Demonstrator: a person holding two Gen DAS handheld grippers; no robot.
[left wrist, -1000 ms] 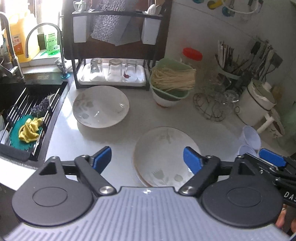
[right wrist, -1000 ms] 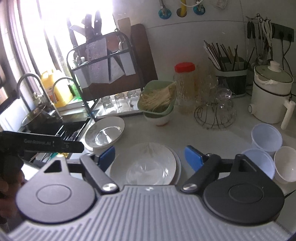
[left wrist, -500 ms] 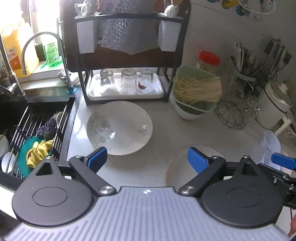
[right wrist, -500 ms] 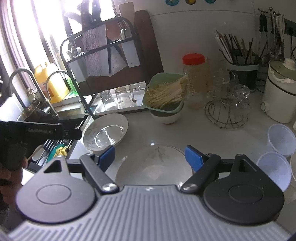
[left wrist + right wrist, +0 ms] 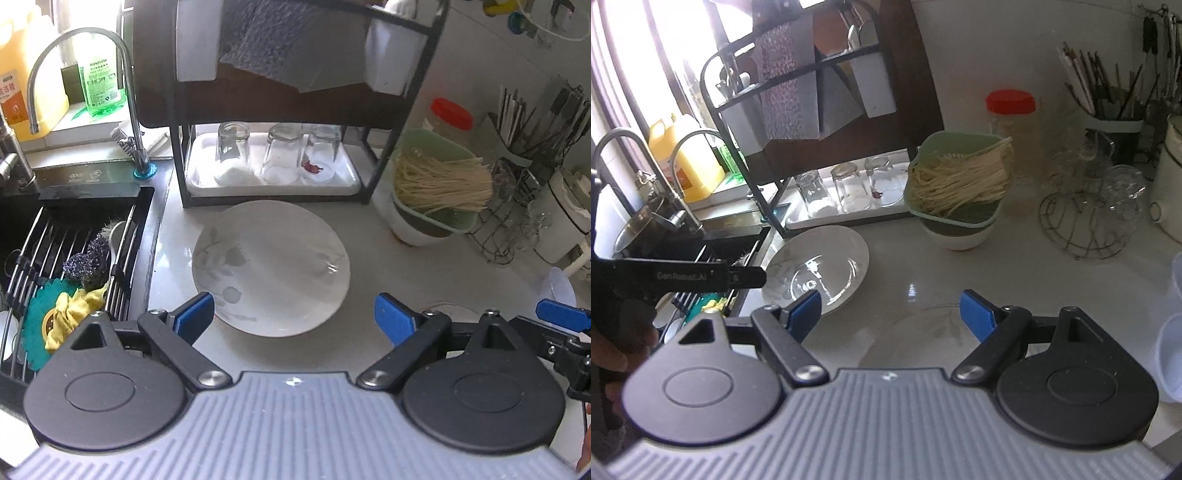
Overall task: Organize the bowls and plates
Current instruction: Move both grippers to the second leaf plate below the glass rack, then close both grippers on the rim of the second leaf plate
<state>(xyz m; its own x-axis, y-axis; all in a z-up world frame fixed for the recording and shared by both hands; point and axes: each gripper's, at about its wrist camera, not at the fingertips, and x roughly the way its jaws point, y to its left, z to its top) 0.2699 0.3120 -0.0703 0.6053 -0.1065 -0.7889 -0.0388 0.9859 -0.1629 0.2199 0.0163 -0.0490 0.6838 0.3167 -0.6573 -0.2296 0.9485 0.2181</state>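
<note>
since the earlier frames both my tongs have slid forward and a little down across the counter: the floral plate (image 5: 271,269) that sat far ahead of the left gripper (image 5: 293,317) now fills the space just in front of its tips, and the second plate (image 5: 925,339) that lay wholly in view of the right gripper (image 5: 890,312) now runs mostly under its body.

the left tongs are released, spread wide, with nothing between the pads. the floral plate's near rim lies between the two blue tips and slightly ahead of them, and the left tip overlaps the rim in the picture; i cannot tell whether it touches. i judge the wide spread is there to take the rim from the near side.

the right tongs are also released and empty. only the far edge of the second plate shows between the tips; the rest is hidden below the gripper. from the right view the left gripper's body (image 5: 713,275) juts in from the left, over the near edge of the floral plate.

both plates lie flat on the counter (image 5: 399,273), apart, in front of the dish rack (image 5: 280,173) with its upturned glasses (image 5: 282,155). i take the plates to be waiting for stacking.
</note>
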